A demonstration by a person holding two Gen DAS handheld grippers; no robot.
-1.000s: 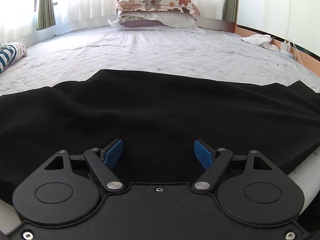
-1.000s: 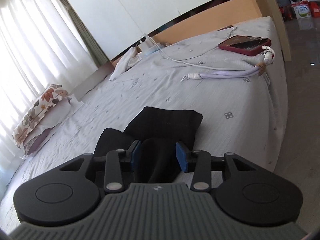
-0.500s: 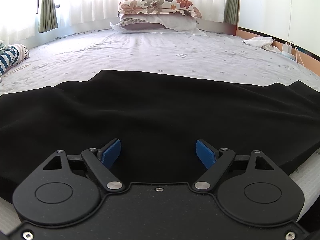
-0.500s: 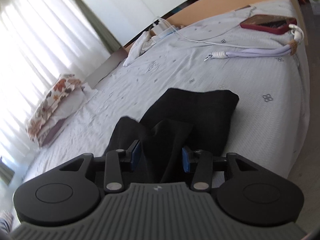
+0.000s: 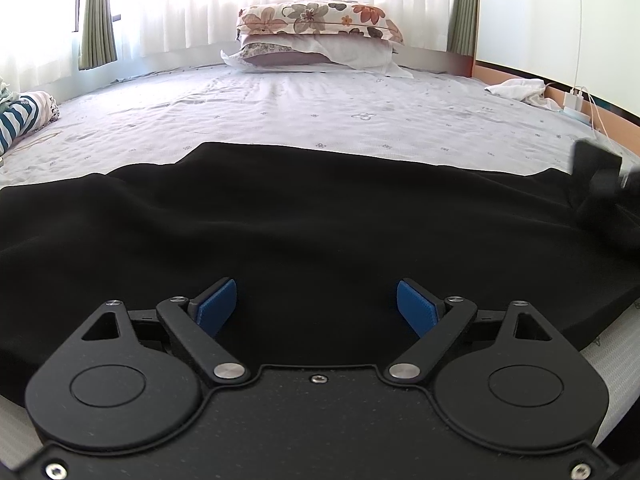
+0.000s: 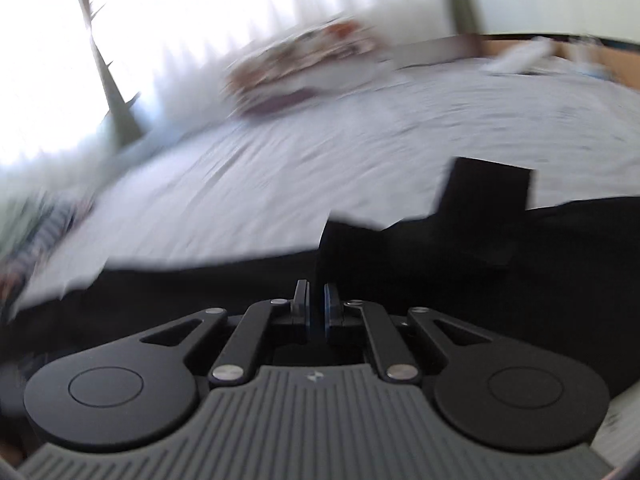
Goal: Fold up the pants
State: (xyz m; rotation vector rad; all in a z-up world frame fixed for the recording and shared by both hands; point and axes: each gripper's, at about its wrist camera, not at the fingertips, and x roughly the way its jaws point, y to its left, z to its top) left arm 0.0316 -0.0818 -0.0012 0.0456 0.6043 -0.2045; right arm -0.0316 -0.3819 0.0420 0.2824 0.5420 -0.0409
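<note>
Left wrist view: I see the black pants (image 5: 320,216) spread across the near edge of the bed (image 5: 320,116).
Left gripper (image 5: 316,308): jaws wide apart and just been opening, hovering over the cloth, pads gripping nothing.
Right wrist view: blurred.
Right gripper (image 6: 316,308): jaws have just been closing and now pinch a raised fold of the pants (image 6: 400,248).
Background: pillows (image 5: 316,36) stacked at the far end by the curtains (image 5: 98,20).

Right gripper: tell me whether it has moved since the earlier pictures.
Yes. The right gripper, jaws just closed on the black pants, swung left: the floral pillow went from frame-left to centre.
</note>
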